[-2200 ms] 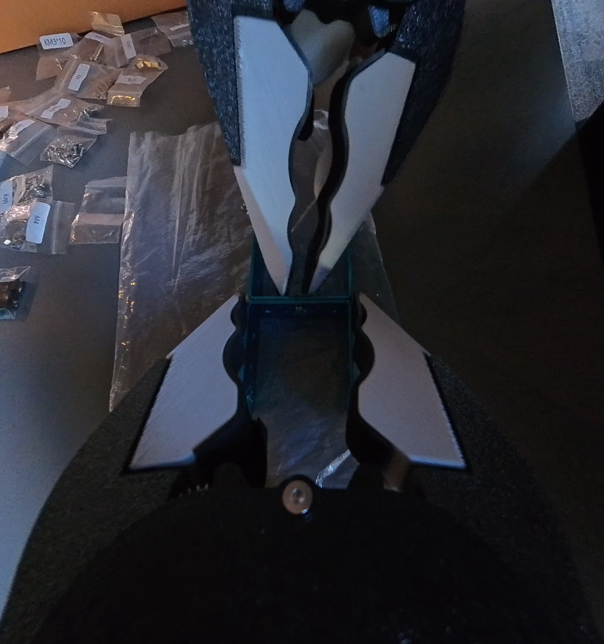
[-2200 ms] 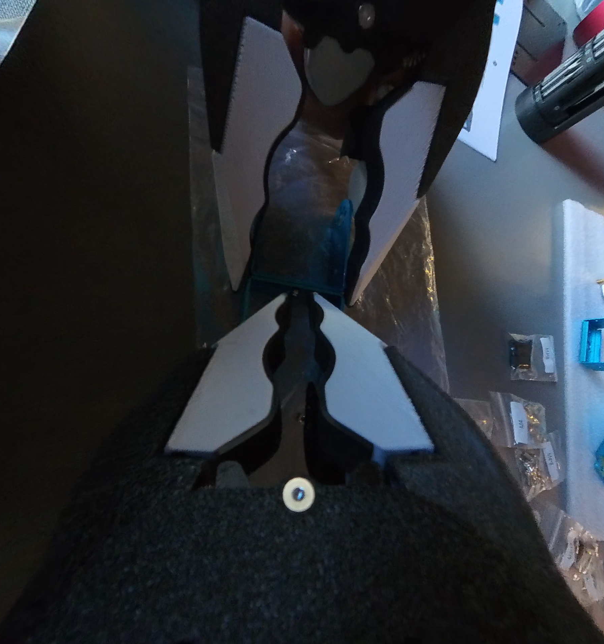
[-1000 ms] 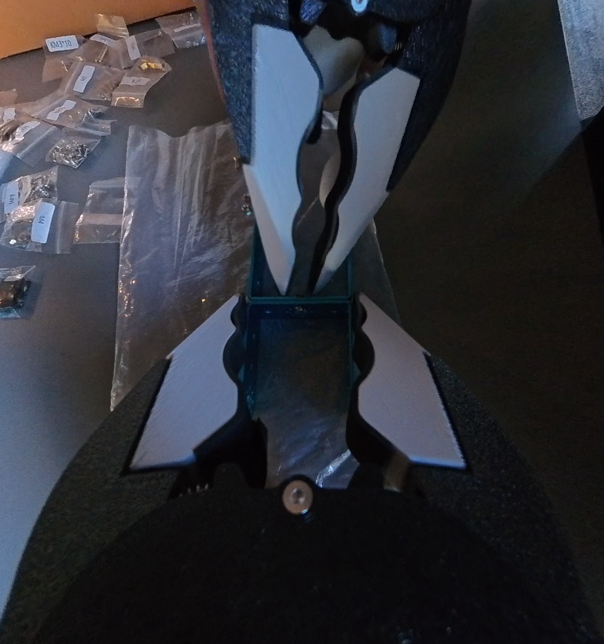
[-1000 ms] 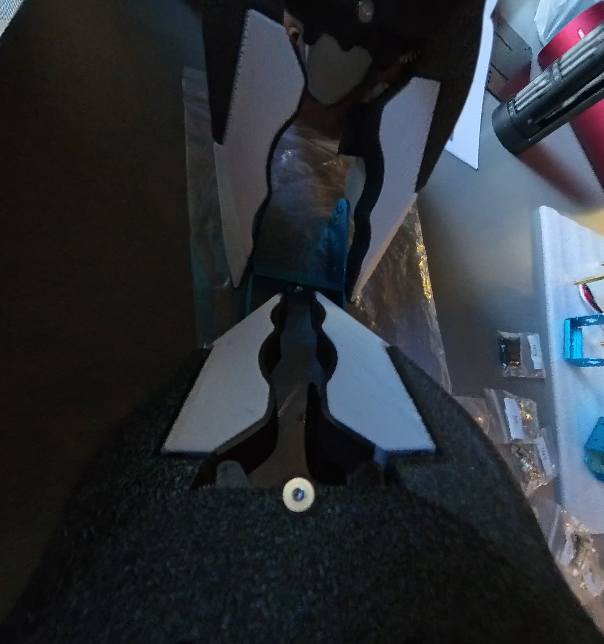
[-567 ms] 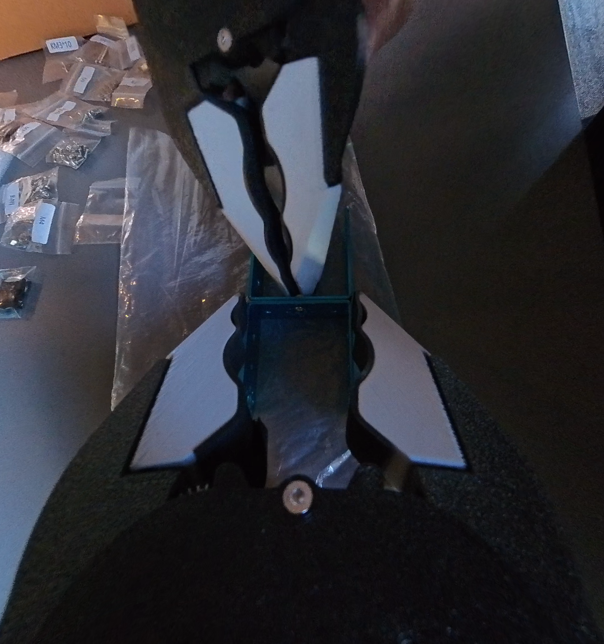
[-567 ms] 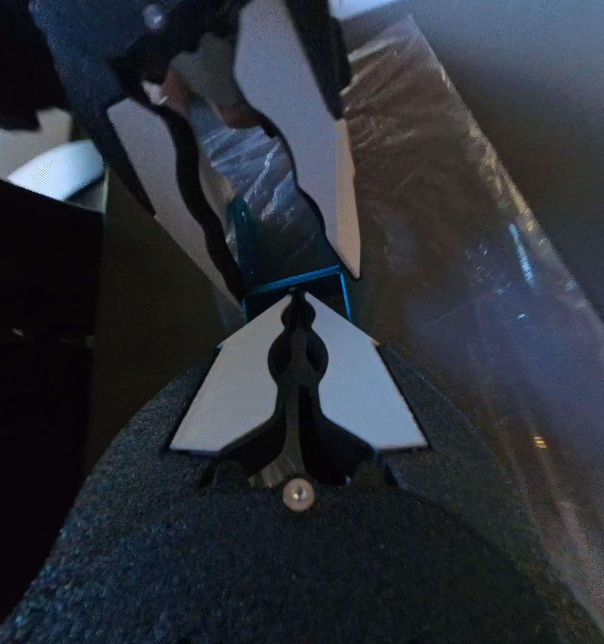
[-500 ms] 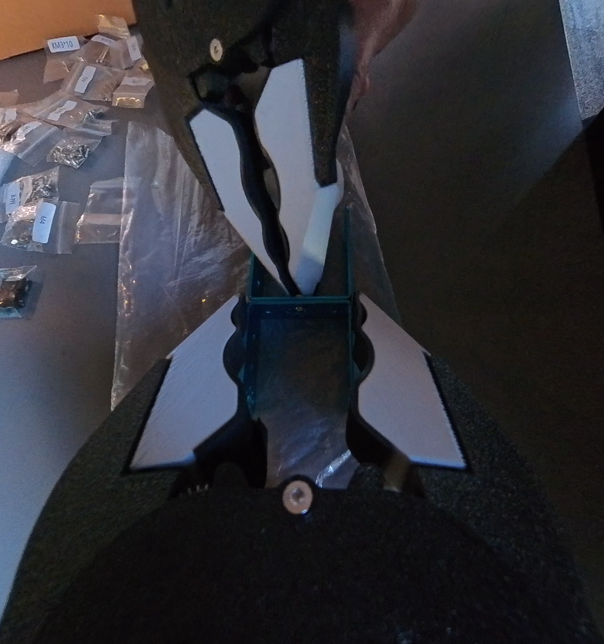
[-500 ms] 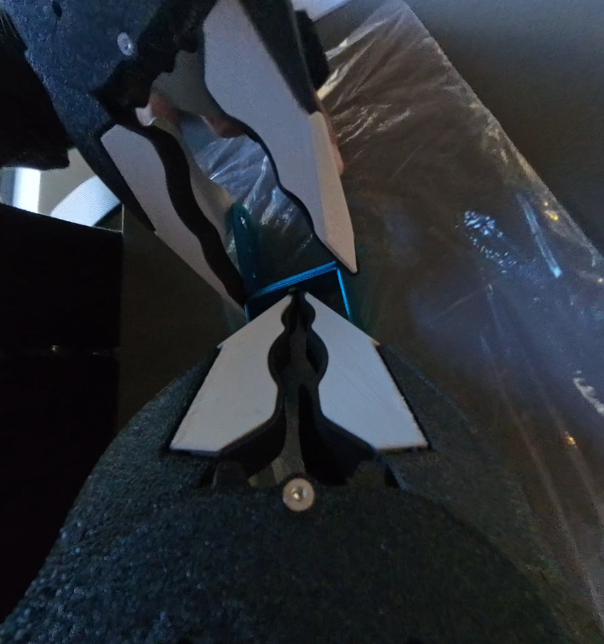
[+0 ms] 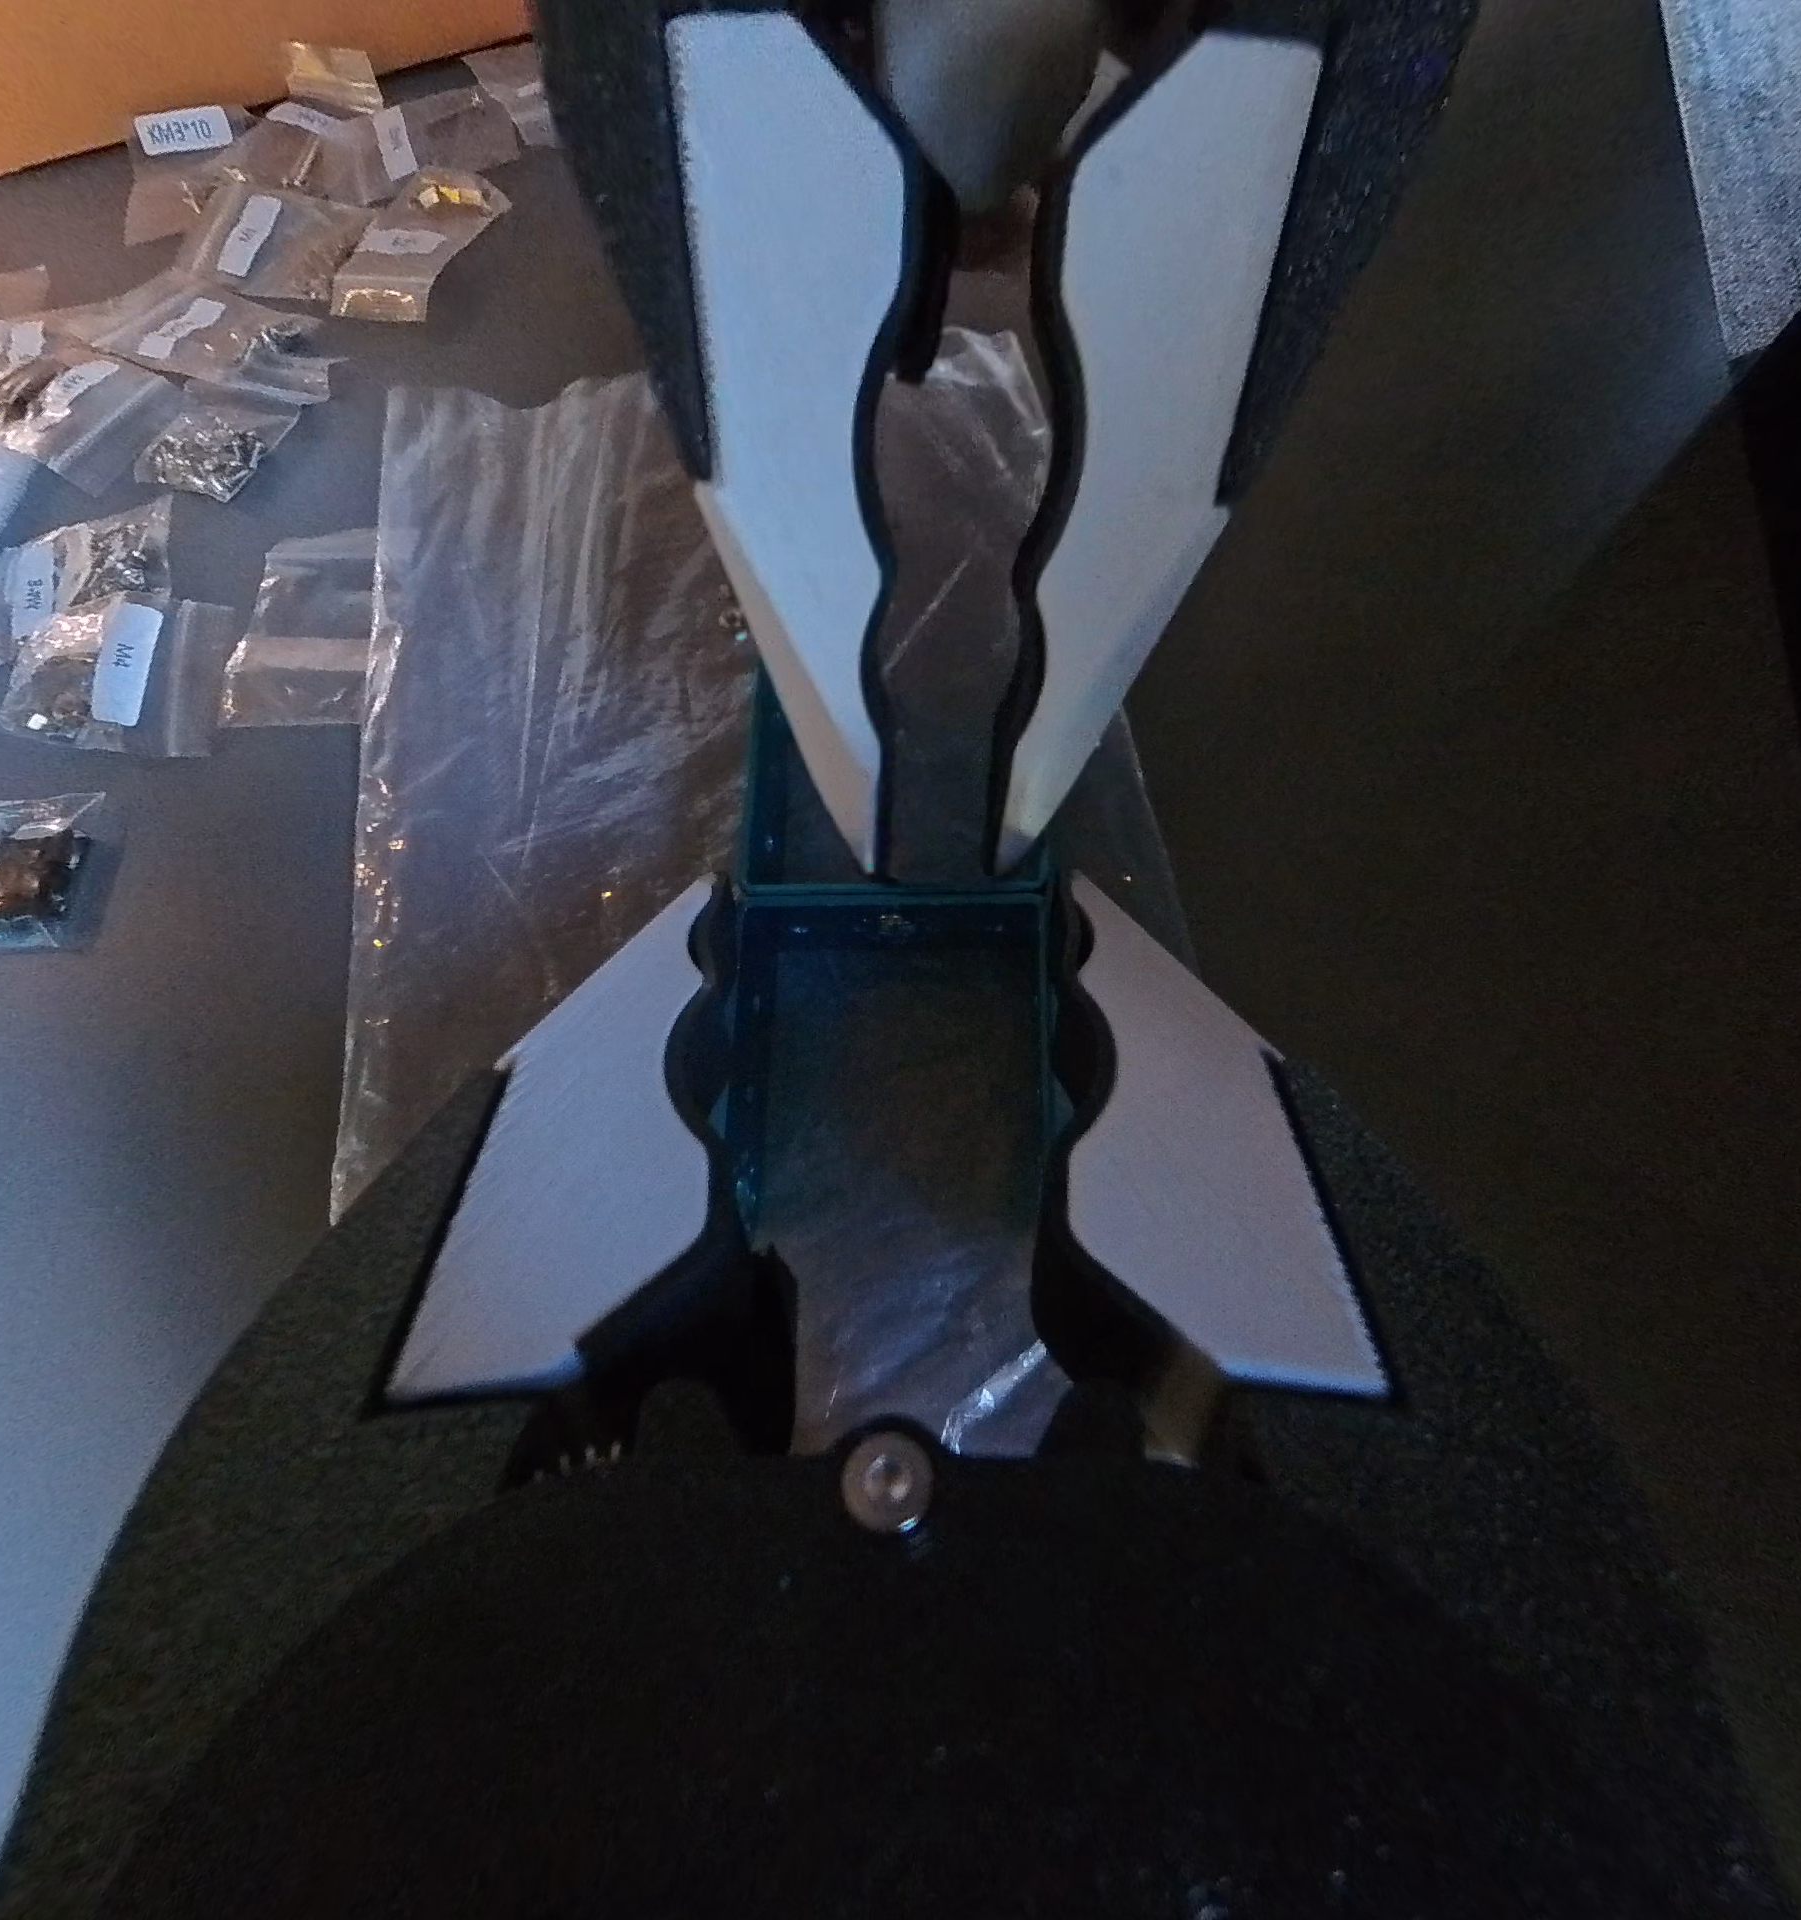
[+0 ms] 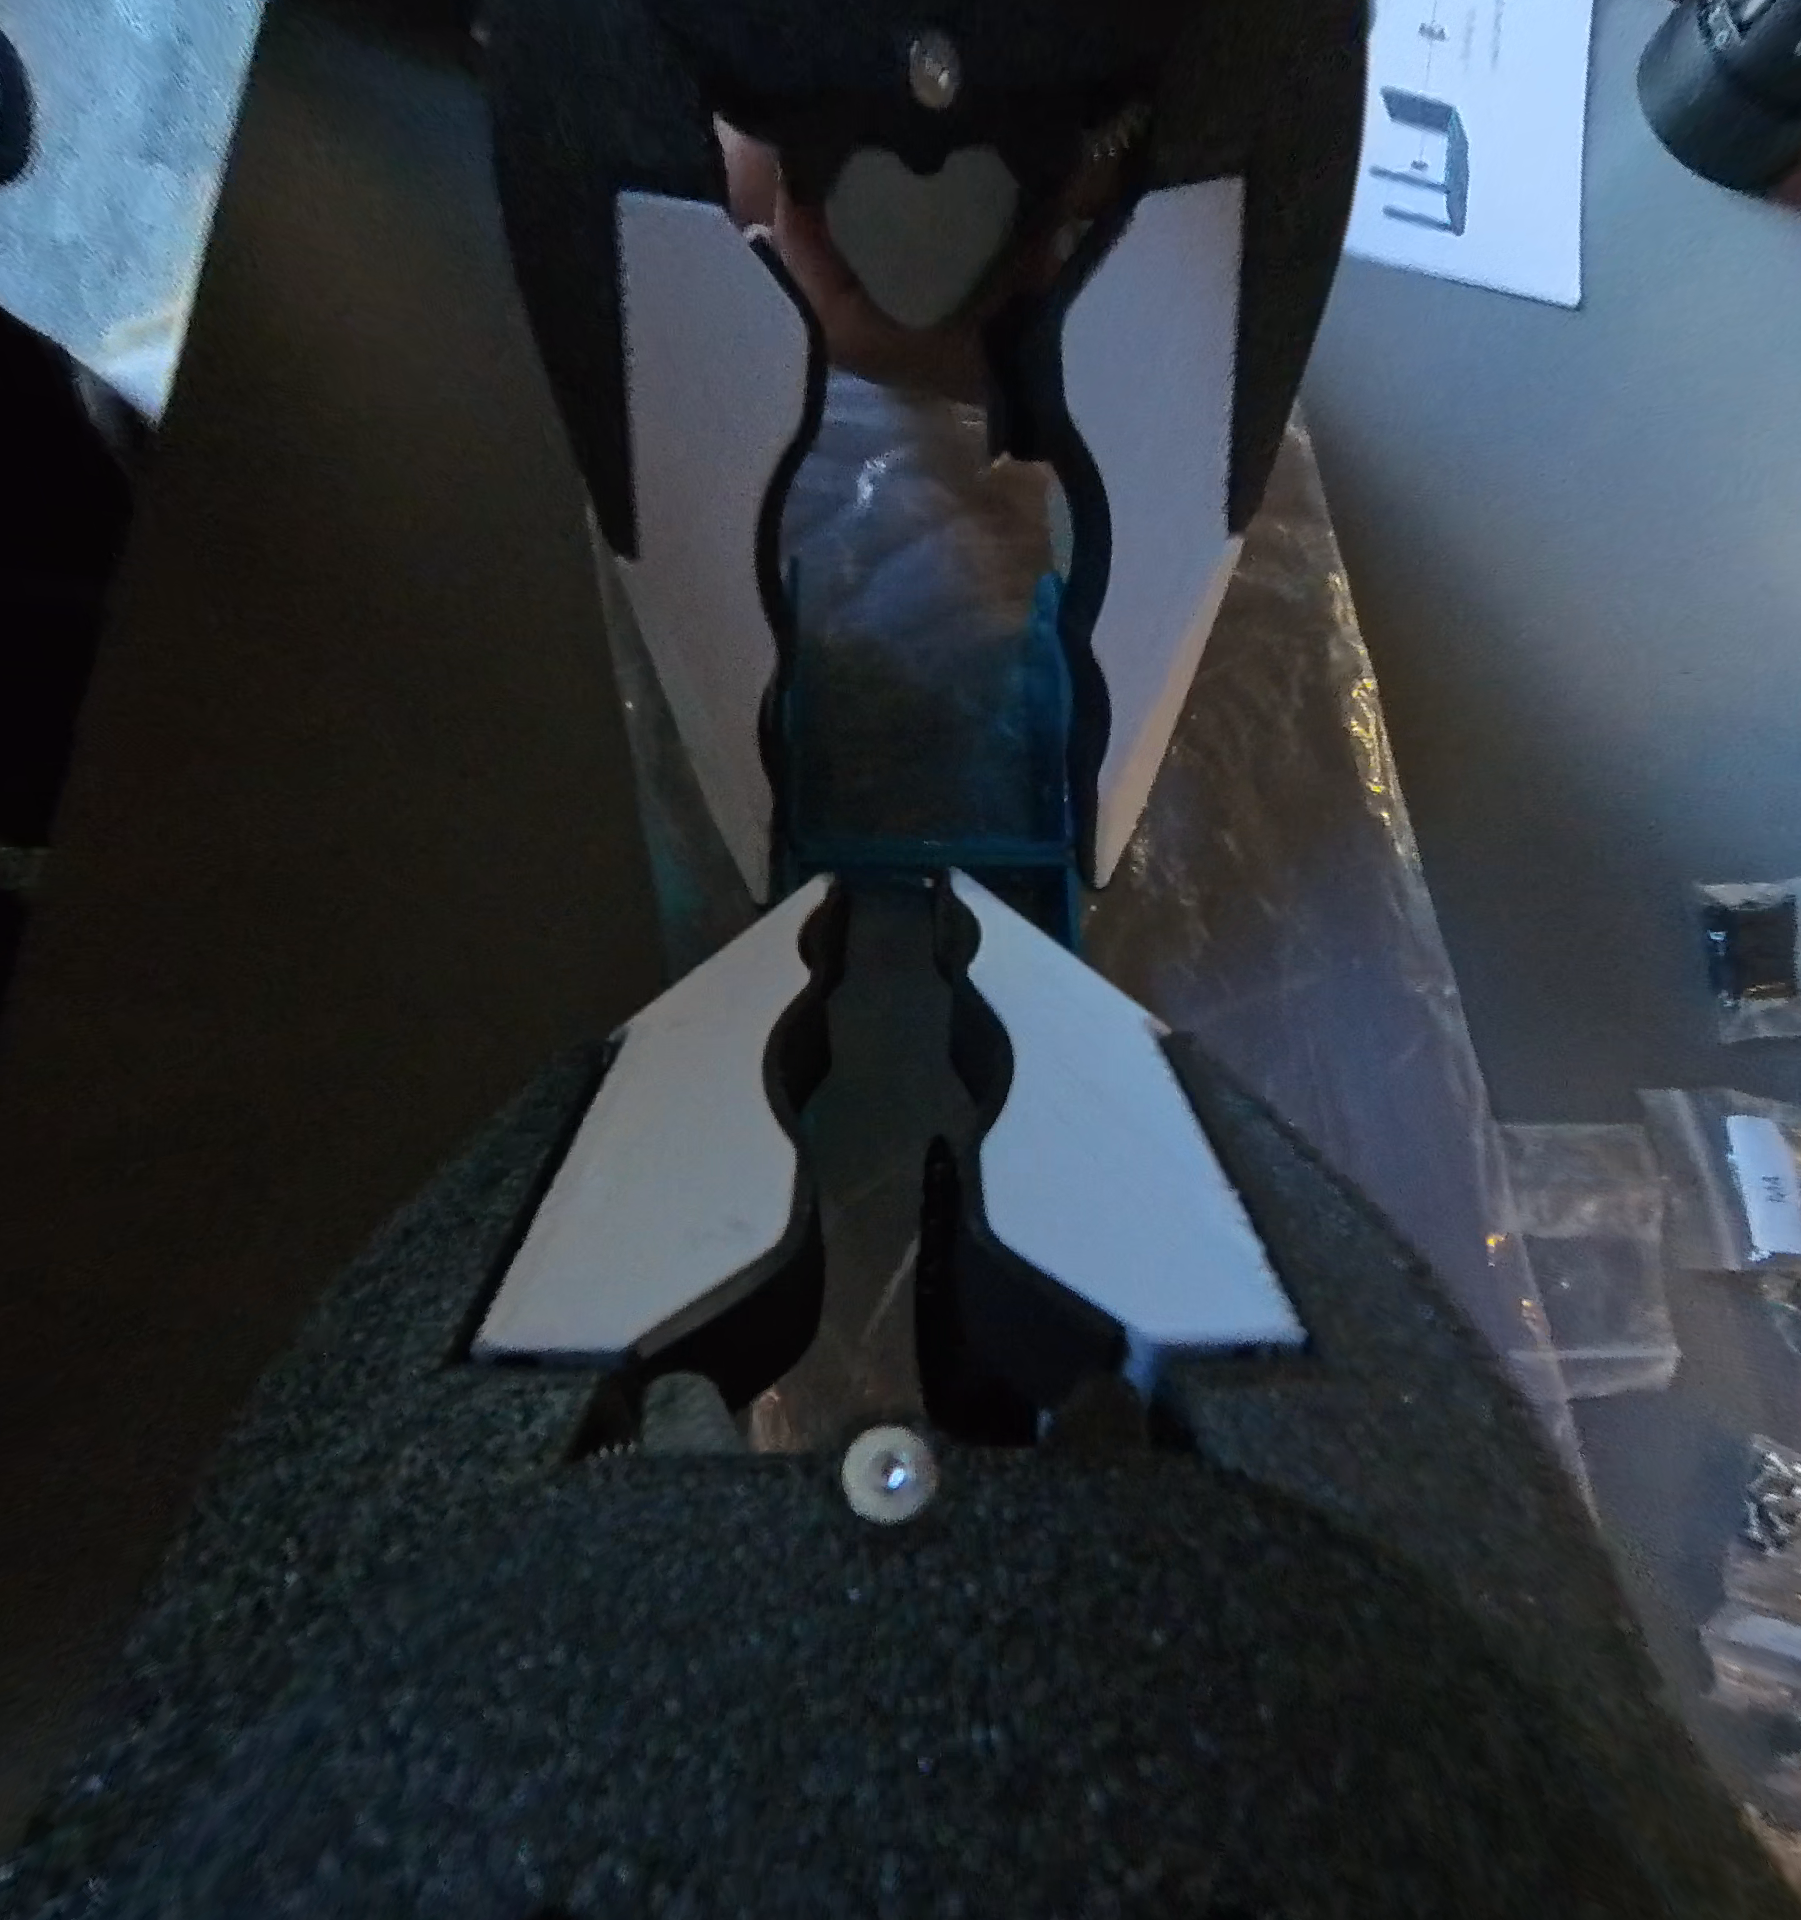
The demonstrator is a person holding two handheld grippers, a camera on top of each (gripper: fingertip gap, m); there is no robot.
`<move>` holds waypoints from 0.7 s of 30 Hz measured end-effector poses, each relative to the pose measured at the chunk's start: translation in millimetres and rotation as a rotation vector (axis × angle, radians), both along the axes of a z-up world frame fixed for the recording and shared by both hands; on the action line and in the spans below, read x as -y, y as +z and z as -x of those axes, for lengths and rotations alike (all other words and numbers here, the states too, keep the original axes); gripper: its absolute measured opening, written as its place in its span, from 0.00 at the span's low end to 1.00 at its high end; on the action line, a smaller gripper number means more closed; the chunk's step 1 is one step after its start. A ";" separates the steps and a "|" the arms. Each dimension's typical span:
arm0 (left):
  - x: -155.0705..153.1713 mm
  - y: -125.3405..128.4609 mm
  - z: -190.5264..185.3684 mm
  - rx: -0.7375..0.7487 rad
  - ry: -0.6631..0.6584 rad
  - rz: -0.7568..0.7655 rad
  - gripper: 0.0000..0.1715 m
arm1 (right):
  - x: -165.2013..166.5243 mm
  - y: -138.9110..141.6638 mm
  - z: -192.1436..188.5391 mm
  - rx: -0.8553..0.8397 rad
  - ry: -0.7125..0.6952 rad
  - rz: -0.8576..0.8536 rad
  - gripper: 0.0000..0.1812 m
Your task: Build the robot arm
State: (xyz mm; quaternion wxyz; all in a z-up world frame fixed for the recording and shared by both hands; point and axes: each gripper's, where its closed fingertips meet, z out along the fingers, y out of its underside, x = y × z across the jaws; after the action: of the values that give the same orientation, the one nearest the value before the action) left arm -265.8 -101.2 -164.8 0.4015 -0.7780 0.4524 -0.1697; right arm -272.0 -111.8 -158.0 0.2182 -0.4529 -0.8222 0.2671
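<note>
My left gripper [image 9: 893,883] is shut on a teal metal U-shaped bracket [image 9: 745,1039], its fingers pressing on the two side walls. It holds the bracket just above a clear plastic bag [image 9: 522,727] lying on the dark table. My right gripper [image 10: 893,881] faces it from the far side. Its fingers are slightly apart, with nothing visible between them, and the tips rest at the bracket's cross wall [image 10: 917,857]. The right gripper shows at the top of the left wrist view [image 9: 937,862]. The left gripper shows at the top of the right wrist view [image 10: 929,890].
Several small zip bags of screws [image 9: 117,665] lie to the left of the plastic bag, and they also show in the right wrist view [image 10: 1769,1174]. A printed paper sheet [image 10: 1478,135] and a black cylinder [image 10: 1748,83] lie beyond. The table's edge drops off opposite the zip bags. Left and right tips are no more than a few centimetres apart.
The right gripper twisted to one side with its fingers nearly closed, then turned back to straight. Its fingers now stand a little wider apart. The left gripper and the bracket have not moved.
</note>
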 end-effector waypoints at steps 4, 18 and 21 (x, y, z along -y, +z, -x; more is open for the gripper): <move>0.0 0.0 -0.1 -0.001 0.000 -0.001 0.35 | -6.0 -3.2 3.5 0.031 -0.007 -0.037 0.09; 0.0 -0.1 -0.1 0.000 -0.001 -0.001 0.35 | -4.1 -8.1 1.1 0.092 0.061 -0.161 0.08; 0.0 -0.1 0.1 -0.001 0.000 -0.002 0.35 | -5.9 -13.8 2.5 0.115 0.074 -0.173 0.07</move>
State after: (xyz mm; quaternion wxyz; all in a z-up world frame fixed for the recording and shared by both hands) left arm -265.9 -101.2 -164.9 0.4020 -0.7778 0.4527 -0.1688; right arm -274.5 -105.9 -171.8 0.1992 -0.4163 -0.8694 0.1765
